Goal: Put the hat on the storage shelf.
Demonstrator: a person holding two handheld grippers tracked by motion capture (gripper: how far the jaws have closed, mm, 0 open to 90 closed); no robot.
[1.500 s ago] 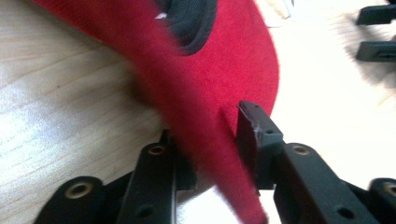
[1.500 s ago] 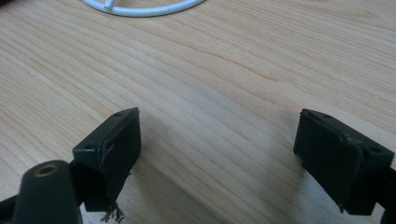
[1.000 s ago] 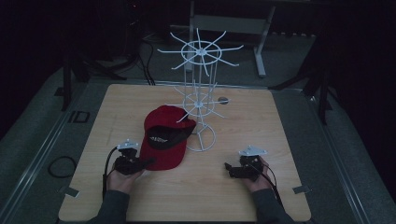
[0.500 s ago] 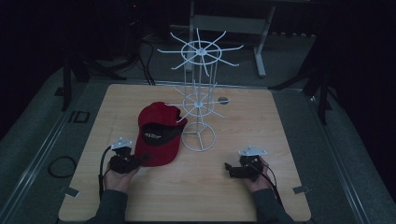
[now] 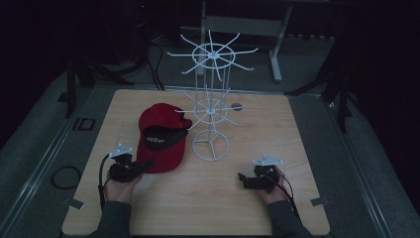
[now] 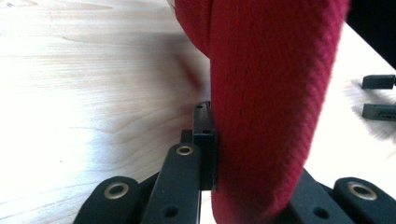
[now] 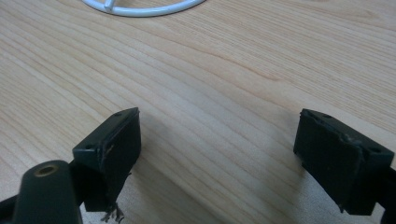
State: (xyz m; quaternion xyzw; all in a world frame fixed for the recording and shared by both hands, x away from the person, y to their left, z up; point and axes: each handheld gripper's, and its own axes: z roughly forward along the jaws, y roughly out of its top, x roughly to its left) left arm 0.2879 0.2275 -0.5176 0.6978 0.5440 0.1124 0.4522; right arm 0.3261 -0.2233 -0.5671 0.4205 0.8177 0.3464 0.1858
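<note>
Red cap (image 5: 161, 139) dragged leftward, left gripper (image 6: 219, 154) clamping brim, right gripper (image 7: 219, 154) gaping.

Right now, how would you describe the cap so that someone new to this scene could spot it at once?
On the wooden table, look left of the white wire rack. The cap lies there, its near edge pinched in the left tongs. It is the one red thing, soft cloth with a black patch.

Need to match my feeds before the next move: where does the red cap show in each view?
High view: red cap left of centre on the table, beside the white wire rack, its brim at the left gripper.
Left gripper view: red cap fills centre-right, pinched between the jaws.
Right gripper view: not in it.
Shared landmark: the rack's ring base.
</note>
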